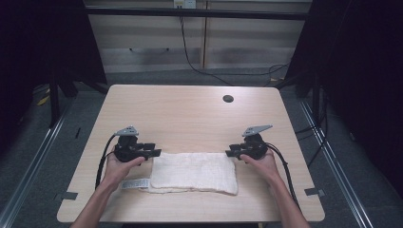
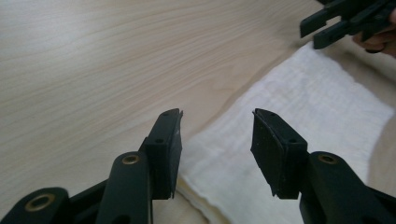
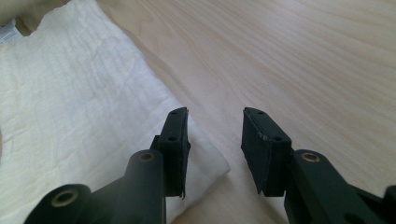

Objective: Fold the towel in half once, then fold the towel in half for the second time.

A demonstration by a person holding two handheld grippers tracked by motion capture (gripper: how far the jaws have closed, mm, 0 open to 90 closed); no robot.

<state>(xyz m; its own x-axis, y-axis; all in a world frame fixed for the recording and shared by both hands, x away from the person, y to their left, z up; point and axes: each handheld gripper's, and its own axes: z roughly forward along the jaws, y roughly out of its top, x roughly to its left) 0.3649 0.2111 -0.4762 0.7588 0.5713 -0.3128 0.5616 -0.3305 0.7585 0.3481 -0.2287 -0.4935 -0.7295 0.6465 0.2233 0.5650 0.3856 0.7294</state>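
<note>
Lighting's pretty uneven in the high view: the table (image 1: 190, 114) is lit softly from above, while both sides of the room drop off into near black. That shot is a bit soft and grainy too. Shadows under the hands are faint. The gripper views are brighter and warmer, with the white towel (image 3: 70, 107) nearly blown out. The wood grain far off looks blurry, maybe just focus.

White folded towel (image 1: 194, 172), textured weave, lying flat in a long rectangle on the light wooden surface (image 1: 190, 111), near its front edge, small label (image 1: 134, 184) at its left end
</note>
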